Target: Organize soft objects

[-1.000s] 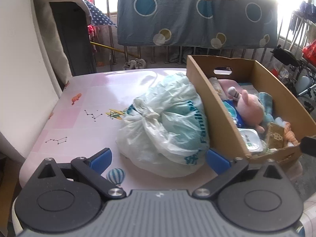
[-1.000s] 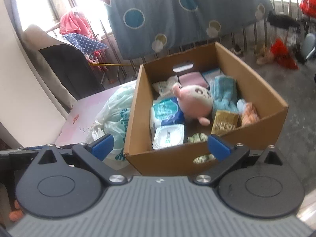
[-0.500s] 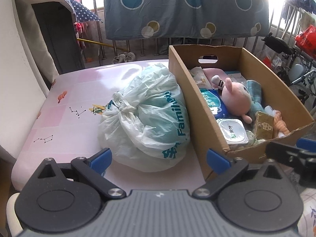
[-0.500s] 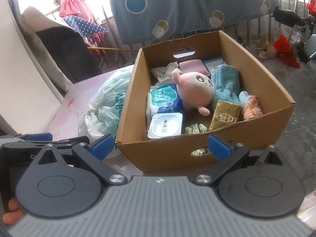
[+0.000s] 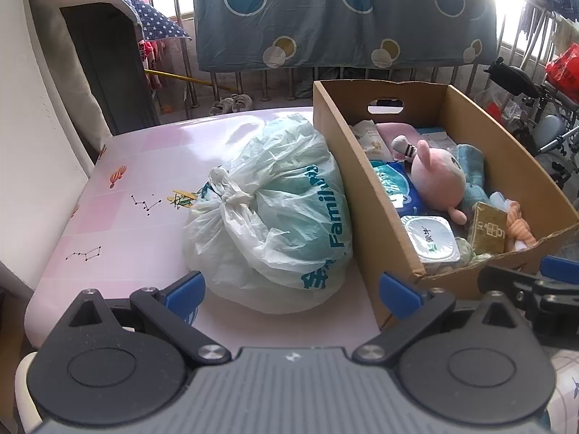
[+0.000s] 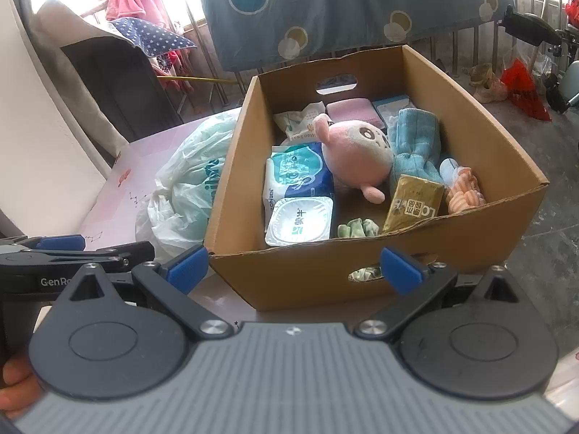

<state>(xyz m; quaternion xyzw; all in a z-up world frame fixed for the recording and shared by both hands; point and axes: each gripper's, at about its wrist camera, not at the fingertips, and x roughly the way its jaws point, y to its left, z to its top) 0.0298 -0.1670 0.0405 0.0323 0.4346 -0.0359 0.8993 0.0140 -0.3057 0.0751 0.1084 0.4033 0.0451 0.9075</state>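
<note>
A cardboard box [image 6: 466, 242] [image 5: 365, 195] stands on the pink table [image 5: 119, 231]. In it lie a pink plush toy [image 6: 354, 152] [image 5: 438, 177], a blue towel [image 6: 416, 144], a wipes pack [image 6: 300, 173], a white tub [image 6: 300, 220], a gold packet [image 6: 412, 202], an orange knitted piece [image 6: 465, 193] and a pink pad [image 6: 353, 108]. A tied white plastic bag [image 5: 275, 217] [image 6: 188, 188] leans on the box's left wall. My left gripper [image 5: 291, 291] is open and empty, just short of the bag. My right gripper [image 6: 295, 266] is open and empty before the box's near wall.
A blue sheet with circles [image 5: 343, 14] hangs on railings behind the table. A dark cabinet [image 5: 105, 72] stands at the back left, a white wall panel [image 5: 32, 152] at the left. A wheelchair [image 5: 535, 108] and red bags [image 6: 524, 86] are on the floor at the right.
Both grippers have pulled back and up from the table, so bag and box look smaller. The right gripper has come into the left wrist view at the lower right. Both stay open.
</note>
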